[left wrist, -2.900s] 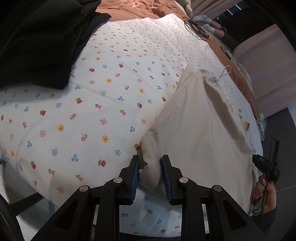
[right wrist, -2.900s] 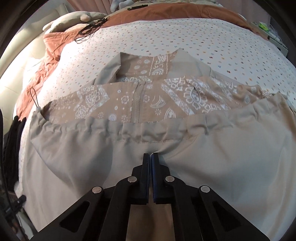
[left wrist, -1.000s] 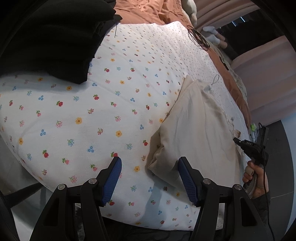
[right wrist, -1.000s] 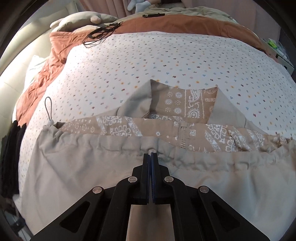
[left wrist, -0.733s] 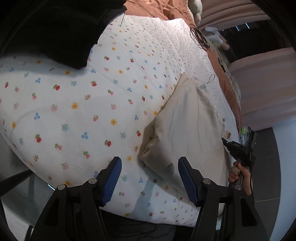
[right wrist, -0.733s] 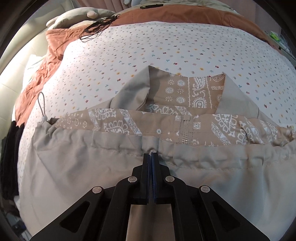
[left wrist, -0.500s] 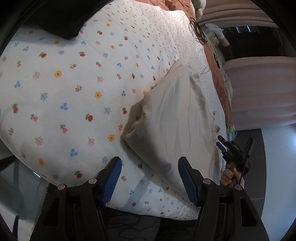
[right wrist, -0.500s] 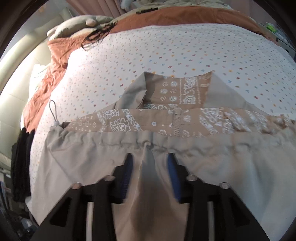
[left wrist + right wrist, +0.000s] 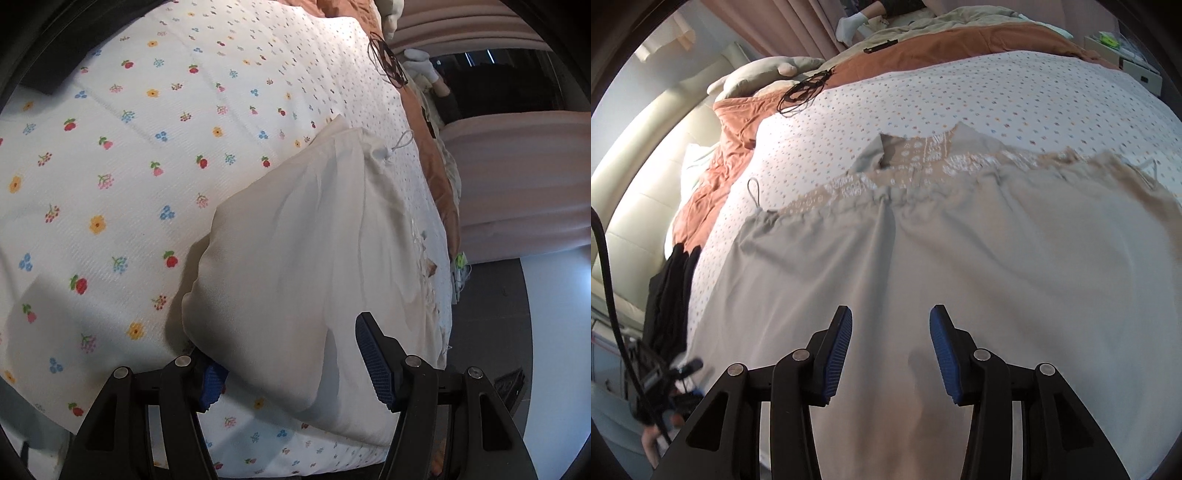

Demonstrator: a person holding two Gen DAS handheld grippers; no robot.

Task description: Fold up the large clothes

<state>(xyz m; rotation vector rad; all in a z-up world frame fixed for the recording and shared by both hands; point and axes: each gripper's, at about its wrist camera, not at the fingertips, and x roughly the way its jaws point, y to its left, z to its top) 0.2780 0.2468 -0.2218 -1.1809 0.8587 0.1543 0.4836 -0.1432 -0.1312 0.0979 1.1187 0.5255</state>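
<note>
Parted now on the right gripper (image 9: 891, 312), both blue pads bare and clear of the cloth, where a second ago pinched flat together on the gathered hem. Nothing between them but air above the plain grey-beige back of the jacket (image 9: 960, 258). Pulled back and up from that hem as well, so more of the garment in sight than before. Hem let go and left lying across the patterned lining (image 9: 923, 151), with the collar end poking out beyond it and a cord loop (image 9: 753, 192) off the left corner.

Spread wide on the left gripper (image 9: 288, 347) too, same gap as a second ago, but brought in closer: folded corner of the jacket (image 9: 295, 240) now reaching down between the pads, one pad half hidden under the cloth edge, the other standing free beside it. No squeeze visible, so not yet a grip.

Further out: flowered sheet (image 9: 129, 166) under everything, jacket lying near the bed's front edge, black clothes (image 9: 670, 280) stacked at the left side, rust-brown blanket (image 9: 923, 48) across the far end.

Meaning for the task, as a judgement: bottom-to-top fold laid down and released, garment halved and resting flat on its own. Next probably a second fold from the left-hand end, given that corner already sitting inside open jaws. Worth watching for the loose top layer sliding off when that corner lifts.
</note>
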